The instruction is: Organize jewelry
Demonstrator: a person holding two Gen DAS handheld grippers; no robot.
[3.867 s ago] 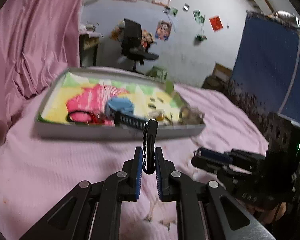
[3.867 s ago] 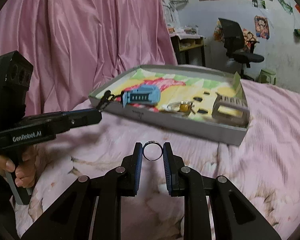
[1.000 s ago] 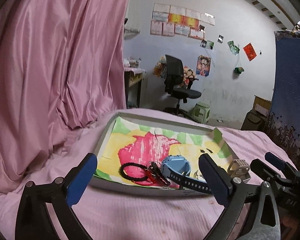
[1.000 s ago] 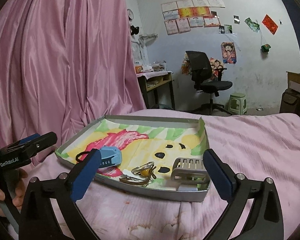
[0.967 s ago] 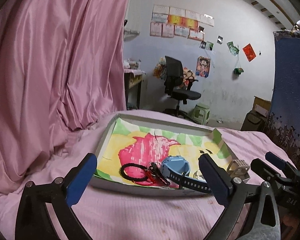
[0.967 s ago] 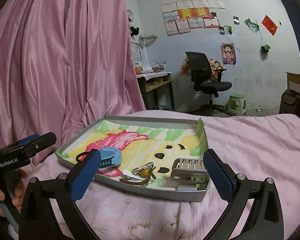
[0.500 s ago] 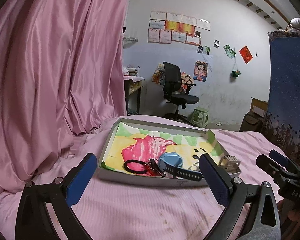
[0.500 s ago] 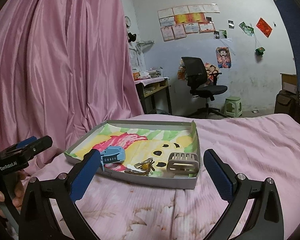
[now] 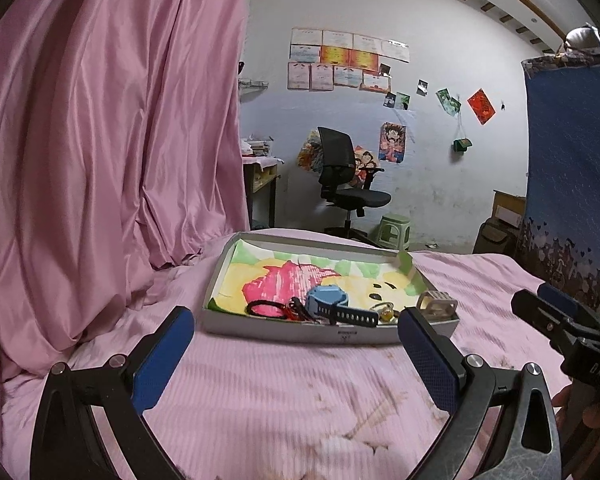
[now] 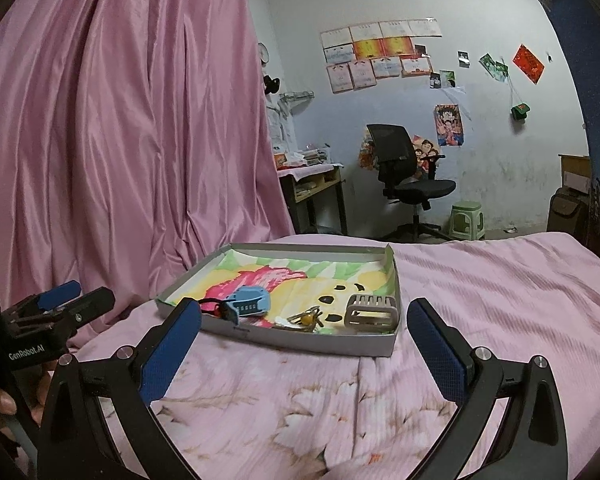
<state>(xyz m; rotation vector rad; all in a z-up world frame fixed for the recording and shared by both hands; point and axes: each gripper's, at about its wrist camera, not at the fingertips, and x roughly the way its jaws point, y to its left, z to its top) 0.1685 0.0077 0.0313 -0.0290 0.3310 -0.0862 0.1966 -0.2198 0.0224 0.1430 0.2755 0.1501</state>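
Looking along the left gripper [image 9: 296, 354], its blue-padded fingers [image 9: 160, 360] stand wide apart and empty at the bottom of the frame; the shallow grey cardboard tray [image 9: 300, 330] with a painted lining sits centre on the pink bedsheet [image 9: 284, 400], holding a blue watch [image 9: 328, 302], a black hair band [image 9: 266, 307] and a pale grey clip [image 9: 436, 304]. From the right gripper [image 10: 304, 350], also spread and empty, the tray [image 10: 324, 342] lies centre, a small cluster of rings [image 10: 306, 318] between watch [image 10: 246, 300] and clip [image 10: 372, 310].
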